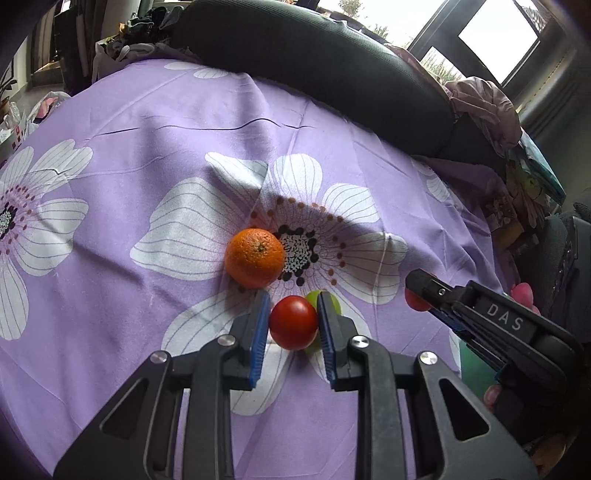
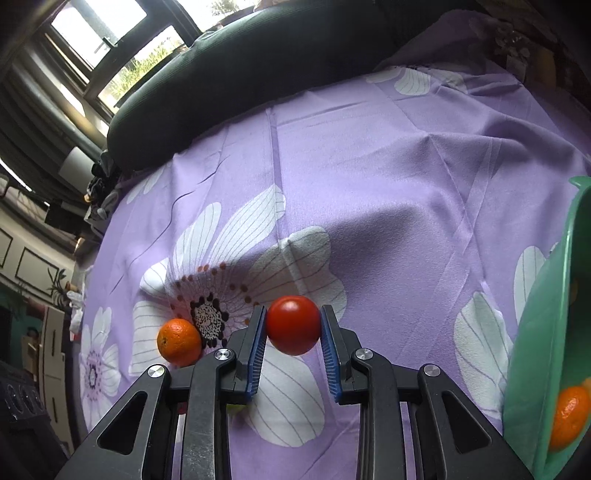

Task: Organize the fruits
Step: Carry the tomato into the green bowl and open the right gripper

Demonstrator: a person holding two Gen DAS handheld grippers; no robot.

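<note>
My left gripper is shut on a red tomato low over the purple flowered cloth. A green fruit lies just behind its right finger, and an orange sits on the cloth just beyond. My right gripper is shut on a second red tomato and holds it above the cloth; it shows from the side in the left wrist view. The same orange lies to its left. A green bowl at the right edge holds another orange.
A dark cushioned chair back runs along the far edge of the cloth-covered table. Clutter and clothes pile at the right. Windows lie beyond.
</note>
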